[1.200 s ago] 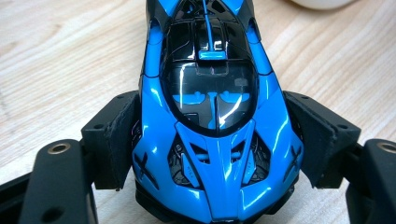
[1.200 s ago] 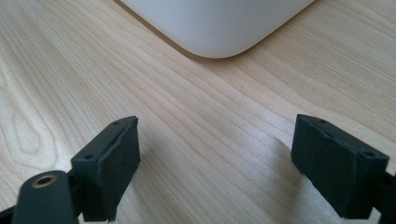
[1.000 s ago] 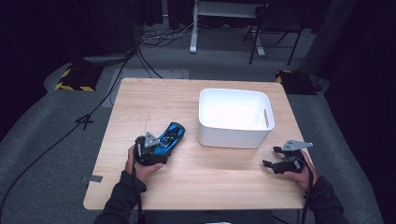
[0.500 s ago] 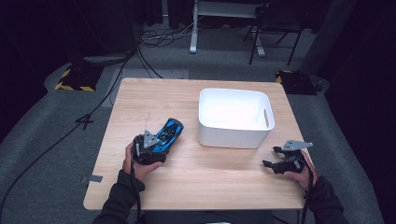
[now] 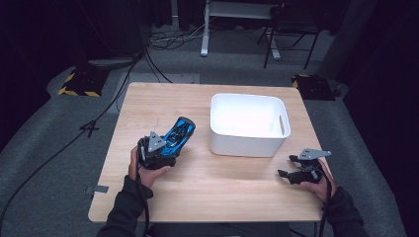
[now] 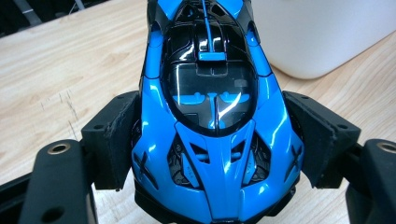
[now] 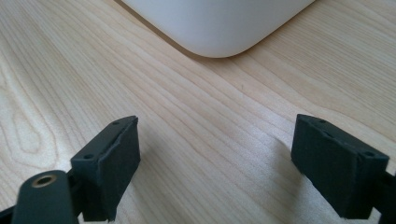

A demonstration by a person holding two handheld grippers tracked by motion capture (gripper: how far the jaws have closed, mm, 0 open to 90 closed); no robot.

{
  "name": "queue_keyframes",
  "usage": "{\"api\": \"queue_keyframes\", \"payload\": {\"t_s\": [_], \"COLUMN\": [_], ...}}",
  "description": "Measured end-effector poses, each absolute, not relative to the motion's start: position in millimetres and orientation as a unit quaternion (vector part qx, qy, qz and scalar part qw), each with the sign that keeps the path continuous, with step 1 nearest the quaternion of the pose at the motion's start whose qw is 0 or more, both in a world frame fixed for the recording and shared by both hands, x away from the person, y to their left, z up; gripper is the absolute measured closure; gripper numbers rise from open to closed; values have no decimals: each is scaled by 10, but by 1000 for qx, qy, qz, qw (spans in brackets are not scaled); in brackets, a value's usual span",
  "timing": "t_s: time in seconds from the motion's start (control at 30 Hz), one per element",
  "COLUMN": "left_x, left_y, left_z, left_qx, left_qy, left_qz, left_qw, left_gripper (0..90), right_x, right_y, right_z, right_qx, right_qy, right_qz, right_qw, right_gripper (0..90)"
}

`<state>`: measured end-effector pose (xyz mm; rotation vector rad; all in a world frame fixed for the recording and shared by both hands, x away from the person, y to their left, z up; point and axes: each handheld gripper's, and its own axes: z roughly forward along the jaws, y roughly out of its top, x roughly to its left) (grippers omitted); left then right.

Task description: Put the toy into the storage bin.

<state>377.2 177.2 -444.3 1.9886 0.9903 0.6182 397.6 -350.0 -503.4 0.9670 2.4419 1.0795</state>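
Left jaws clamped on blue toy car [image 6: 215, 121] sides, nose toward white bin [image 5: 248, 124]

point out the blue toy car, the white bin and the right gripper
blue toy car [image 6: 215, 154]: left gripper view, on its glossy blue body between the two pads.
white bin [image 5: 244, 144]: high view, on its near outer wall.
right gripper [image 5: 284, 166]: high view, midway between its open fingertips, just above the table.

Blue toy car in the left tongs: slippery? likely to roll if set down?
Probably slick: the blue toy car has a glossy, curved shell, and the left tongs pinch only its flanks. Likely rigid, moulded body. It may roll if released on the flat table; its wheels aren't visible.
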Motion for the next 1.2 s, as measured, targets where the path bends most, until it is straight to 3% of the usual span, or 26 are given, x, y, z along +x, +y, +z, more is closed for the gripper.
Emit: {"api": "queue_keyframes", "payload": {"t_s": [1.2], "left_x": [4064], "left_y": [1647], "left_z": [-3626], "left_qx": [784], "left_qy": [342], "left_qz": [271], "left_qw": [442], "left_gripper": [244], "right_x": [3975], "right_y": [-3501], "right_z": [-5034], "right_qx": [337], "right_qy": [850], "right_qz": [376], "right_qw": [151], "right_gripper": [156]}}
